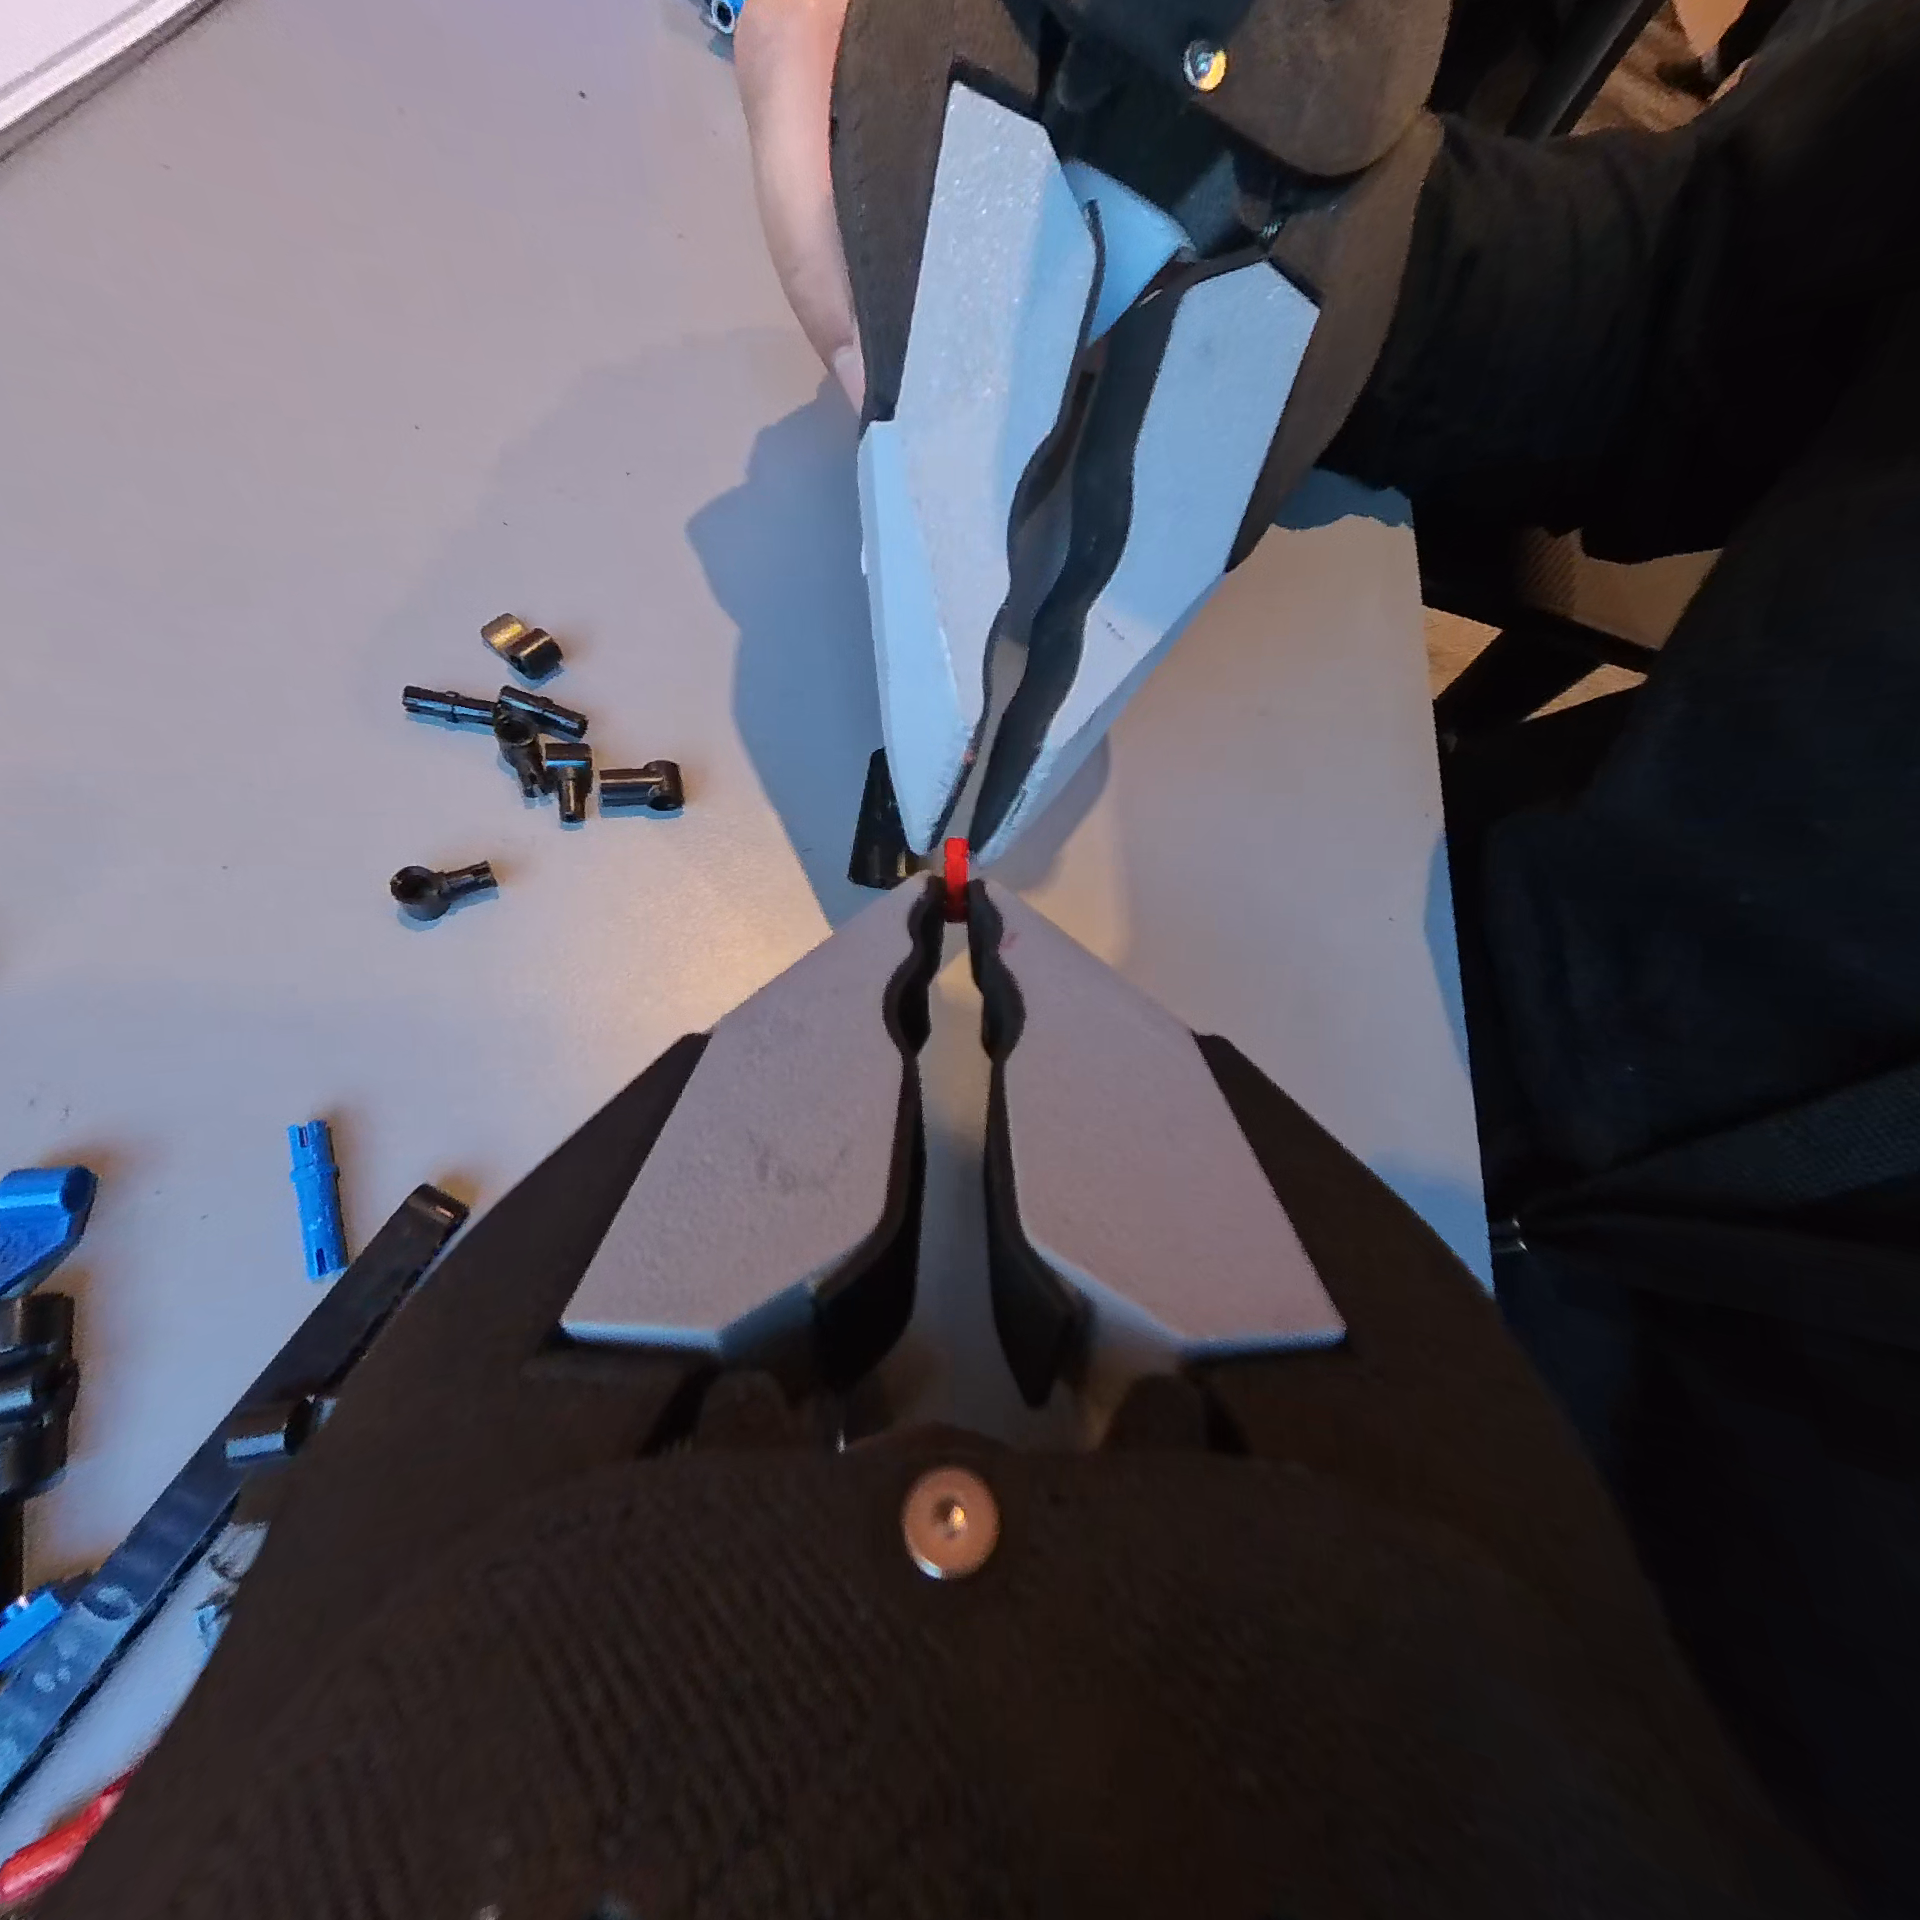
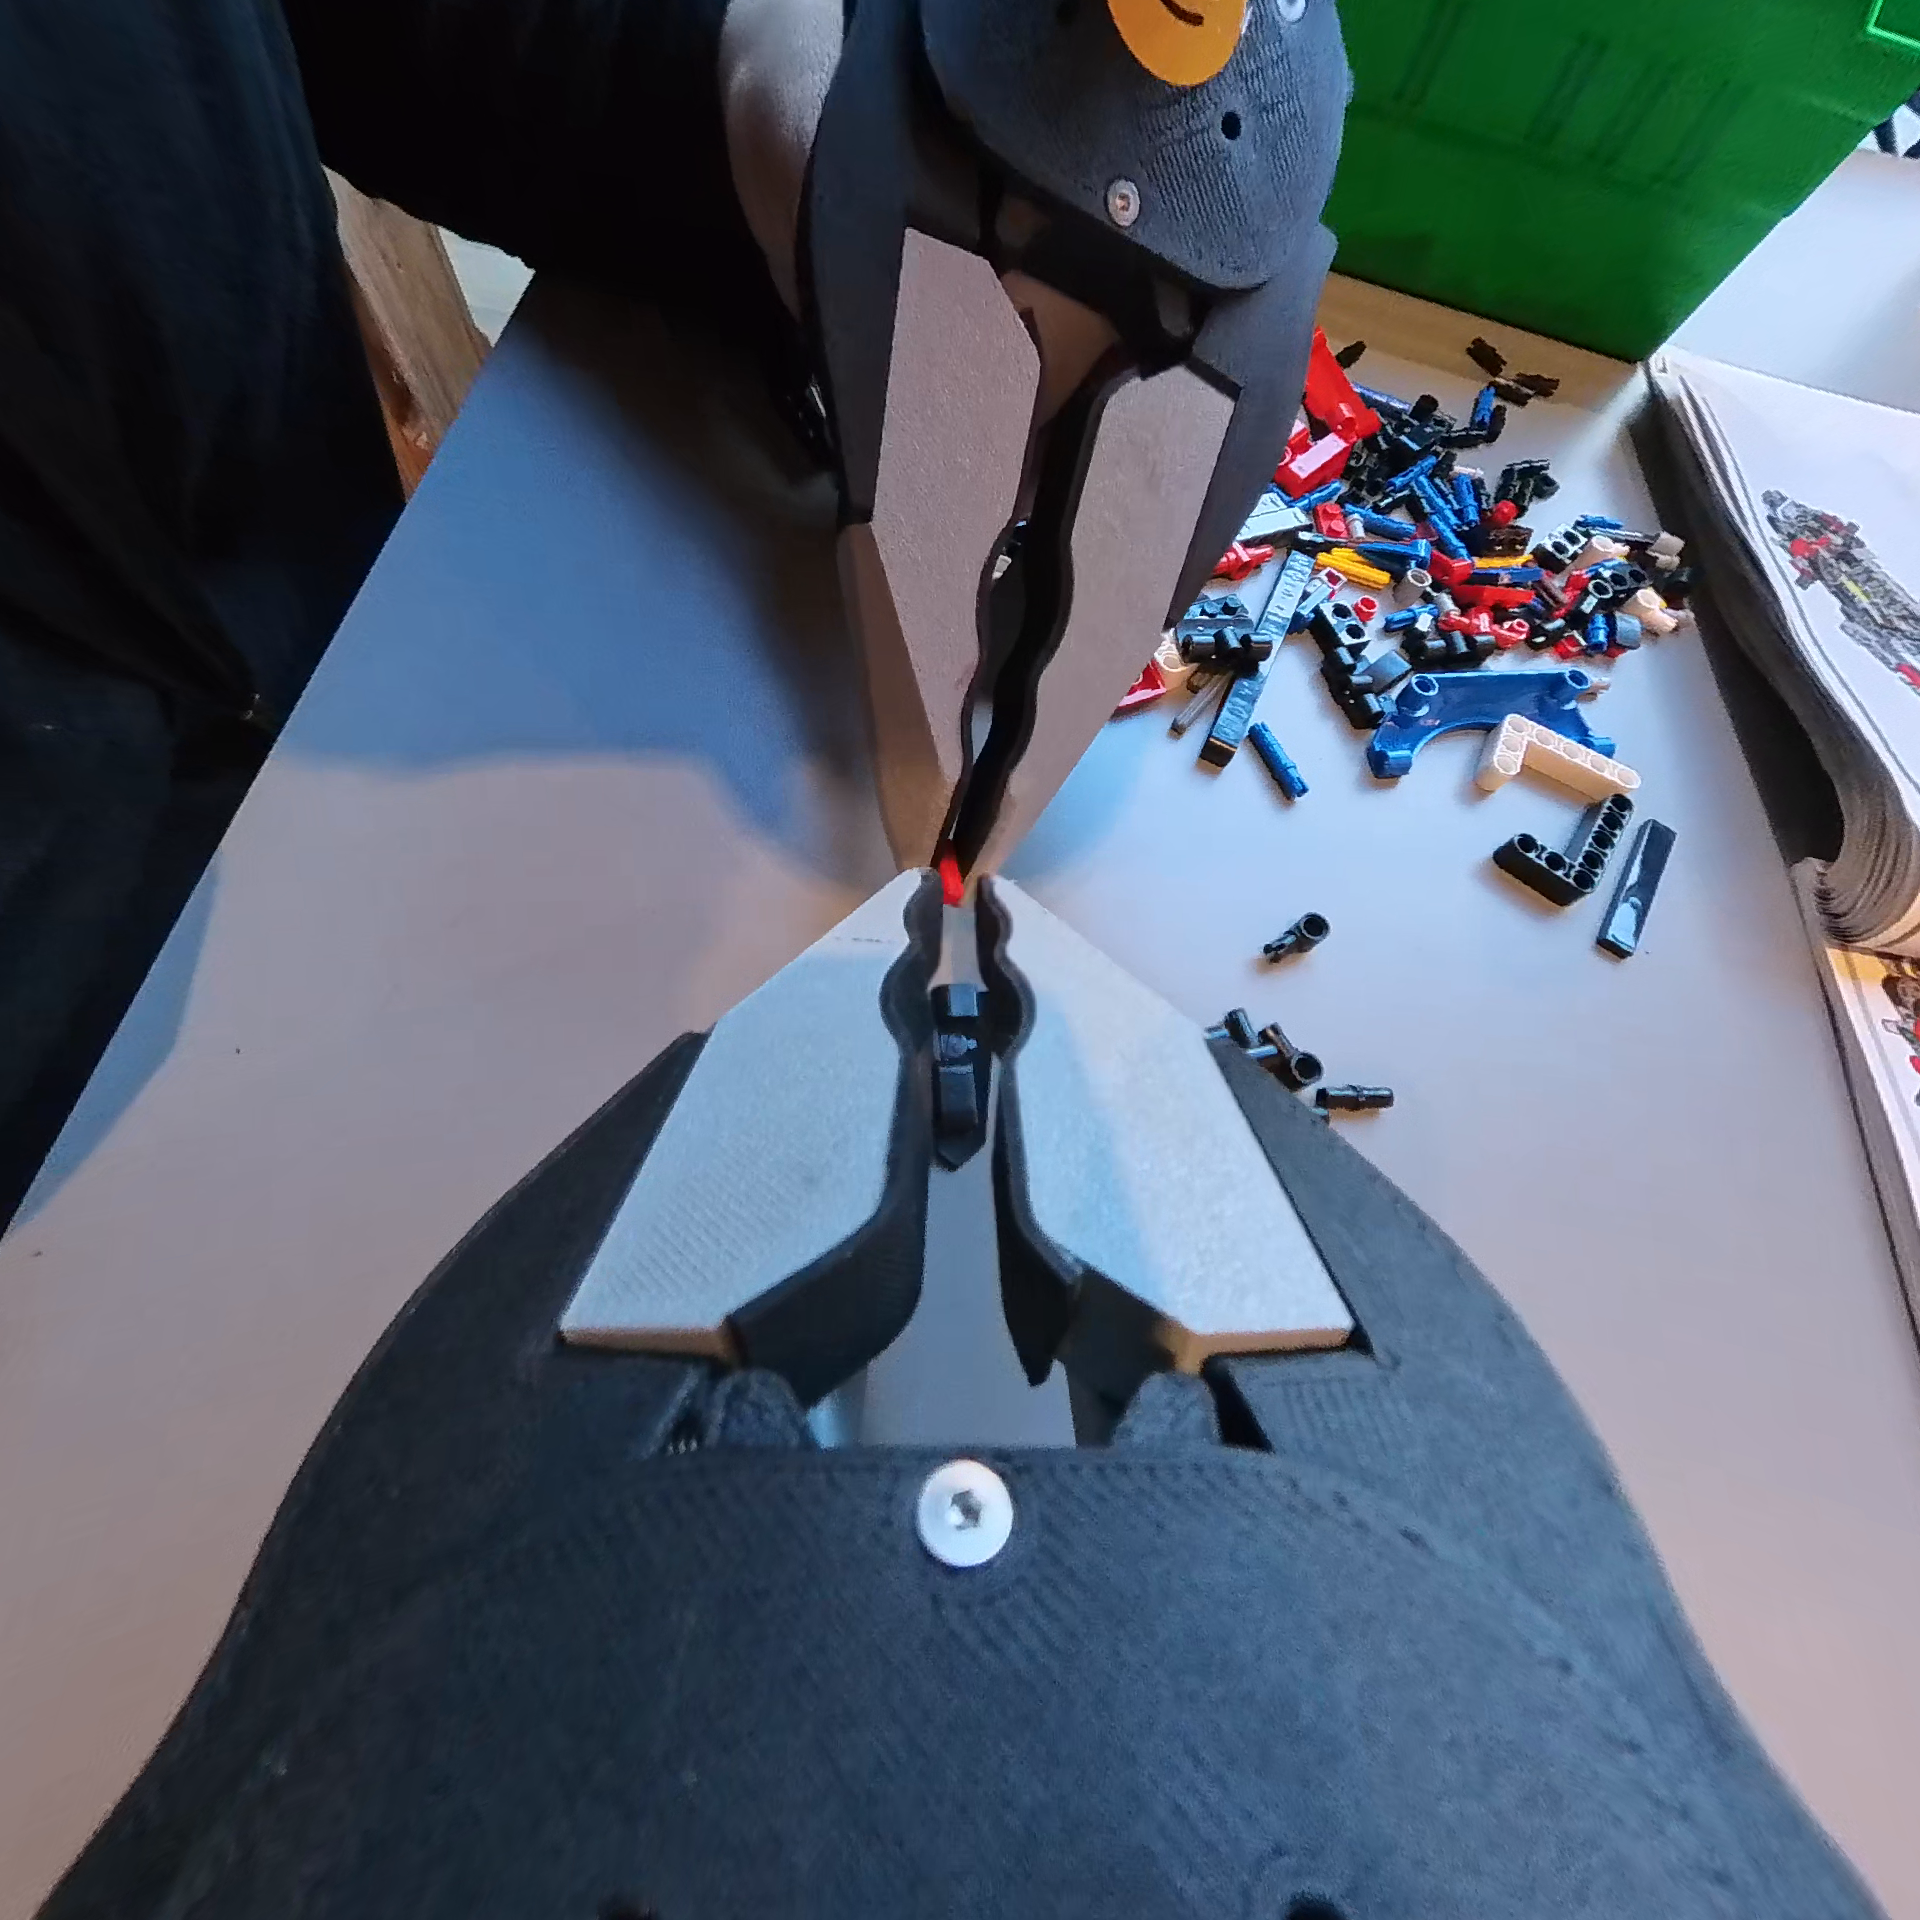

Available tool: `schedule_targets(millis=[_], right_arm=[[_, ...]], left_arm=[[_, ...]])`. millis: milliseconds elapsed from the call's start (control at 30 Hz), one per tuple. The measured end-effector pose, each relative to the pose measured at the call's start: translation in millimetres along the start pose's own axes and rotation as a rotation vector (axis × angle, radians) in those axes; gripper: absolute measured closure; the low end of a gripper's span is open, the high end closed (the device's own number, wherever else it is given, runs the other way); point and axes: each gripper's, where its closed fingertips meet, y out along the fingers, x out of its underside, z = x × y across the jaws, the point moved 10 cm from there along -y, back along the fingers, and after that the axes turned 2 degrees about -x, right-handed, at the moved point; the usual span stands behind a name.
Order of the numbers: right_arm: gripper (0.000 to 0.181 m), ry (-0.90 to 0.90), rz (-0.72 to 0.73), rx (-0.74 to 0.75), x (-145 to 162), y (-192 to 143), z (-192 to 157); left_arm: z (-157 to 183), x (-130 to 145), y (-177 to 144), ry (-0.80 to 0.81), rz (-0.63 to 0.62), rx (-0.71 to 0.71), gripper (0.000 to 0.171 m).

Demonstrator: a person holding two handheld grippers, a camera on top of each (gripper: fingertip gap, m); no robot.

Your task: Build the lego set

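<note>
Spanning both views, the pale grey worktop (image 2: 520, 1039) carried a heap of loose mixed-colour plastic bricks (image 2: 1455, 582). Above it the left tool (image 1: 948, 902) pinched a small red ring-shaped piece (image 1: 955, 868); the right tool (image 2: 958, 896) gripped a slim black connector piece (image 2: 958, 1060), tips meeting.

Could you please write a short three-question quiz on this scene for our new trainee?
1. True or false: the left tool pinches a small red ring at its tips.
2. What does the right tool hold: A) a blue pin, B) a black peg, C) nothing?
3. Which colour is the big bin behind the loose pile of parts?

Key: 1 true; 2 B; 3 green.
</note>
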Motion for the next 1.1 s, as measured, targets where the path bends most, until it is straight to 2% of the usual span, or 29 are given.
schedule_targets(millis=[233, 433, 633, 833, 1100], right_arm=[[0.181, 0.001, -0.010, -0.003, 1.4, 1.2, 0.0], [0.181, 0.118, -0.010, -0.011, 5.7, 0.4, 9.4], [0.181, 0.215, 0.027, -0.059, 7.7, -2.3, 14.9], [0.181, 0.230, 0.028, -0.071, 8.1, -1.2, 15.1], [0.181, 0.248, 0.036, -0.077, 9.1, -2.2, 16.4]], left_arm=[[-0.8, 0.2, 0.8, -0.004, -0.003, -0.008, 0.171], [-3.2, -1.0, -0.8, 0.015, 0.009, -0.062, 0.163], [-0.5, -3.5, -2.9, 0.093, 0.030, -0.130, 0.165], [4.3, -3.9, -2.5, 0.165, 0.031, -0.161, 0.171], [5.5, -3.4, -1.4, 0.189, 0.022, -0.174, 0.168]])
